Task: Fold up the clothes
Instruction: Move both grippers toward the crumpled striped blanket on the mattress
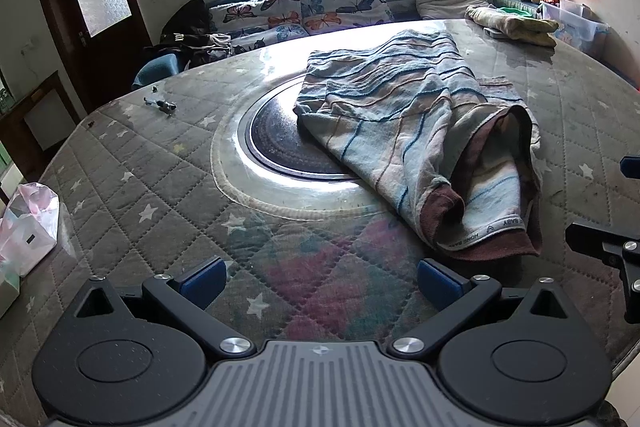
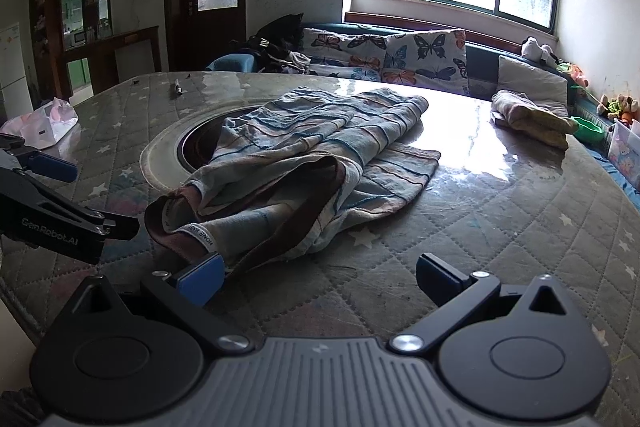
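"GenRobot.AI" on left gripper (image 2: 52, 167) arm; "BABY" on striped garment (image 1: 404, 131) waistband.

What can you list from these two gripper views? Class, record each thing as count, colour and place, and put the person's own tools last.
Striped garment: one, pale blue with brown waistband, crumpled mid-table, partly over the round inset.
Table: one, grey quilted star cover under a clear sheet.
Round inset: one, dark, table centre.
Folded cloth: one, beige-yellow, far right of table.
Pen-like item: one, dark, far left of table.
Butterfly cushions: two at least, white patterned, on the sofa.
Plastic bag: one, pinkish white, left of table.
Left gripper: one, black with blue pads, open, empty.
Right gripper: one, black with blue pads, open, at the waistband.
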Available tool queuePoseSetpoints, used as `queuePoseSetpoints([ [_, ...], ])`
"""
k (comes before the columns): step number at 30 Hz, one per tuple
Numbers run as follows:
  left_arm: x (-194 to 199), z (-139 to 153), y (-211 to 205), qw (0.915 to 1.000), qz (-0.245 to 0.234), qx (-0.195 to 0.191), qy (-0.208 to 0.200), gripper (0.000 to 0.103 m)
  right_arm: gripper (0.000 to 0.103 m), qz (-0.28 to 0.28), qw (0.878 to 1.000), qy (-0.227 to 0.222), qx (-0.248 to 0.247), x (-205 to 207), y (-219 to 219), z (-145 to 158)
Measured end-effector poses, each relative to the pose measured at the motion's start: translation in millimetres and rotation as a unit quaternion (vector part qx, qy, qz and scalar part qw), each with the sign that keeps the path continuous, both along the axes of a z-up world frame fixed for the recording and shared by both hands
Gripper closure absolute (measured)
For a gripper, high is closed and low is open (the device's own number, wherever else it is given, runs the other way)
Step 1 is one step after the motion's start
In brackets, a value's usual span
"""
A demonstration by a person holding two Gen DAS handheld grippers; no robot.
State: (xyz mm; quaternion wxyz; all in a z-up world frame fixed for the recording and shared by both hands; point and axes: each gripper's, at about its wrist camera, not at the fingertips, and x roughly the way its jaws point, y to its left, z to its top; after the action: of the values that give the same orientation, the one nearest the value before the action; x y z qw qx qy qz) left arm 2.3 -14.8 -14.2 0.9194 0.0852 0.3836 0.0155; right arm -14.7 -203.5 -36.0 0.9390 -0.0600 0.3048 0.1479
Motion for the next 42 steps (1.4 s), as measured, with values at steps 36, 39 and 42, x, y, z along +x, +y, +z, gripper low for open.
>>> queuePoseSetpoints([
  [36, 28, 3, 13, 0.9999, 0.004, -0.008, 0.014, 0.0, 0.001, 0.007, 1.0, 0.022, -0.004, 29, 3, 0],
  [39, 30, 6, 16, 0.9999, 0.007, -0.009, 0.01, 0.0, 0.002, 0.007, 1.0, 0.025, -0.003, 32, 3, 0],
  [42, 33, 8, 20, 0.9999, 0.009, -0.011, 0.007, 0.0, 0.005, 0.007, 1.0, 0.029, -0.001, 36, 2, 0],
])
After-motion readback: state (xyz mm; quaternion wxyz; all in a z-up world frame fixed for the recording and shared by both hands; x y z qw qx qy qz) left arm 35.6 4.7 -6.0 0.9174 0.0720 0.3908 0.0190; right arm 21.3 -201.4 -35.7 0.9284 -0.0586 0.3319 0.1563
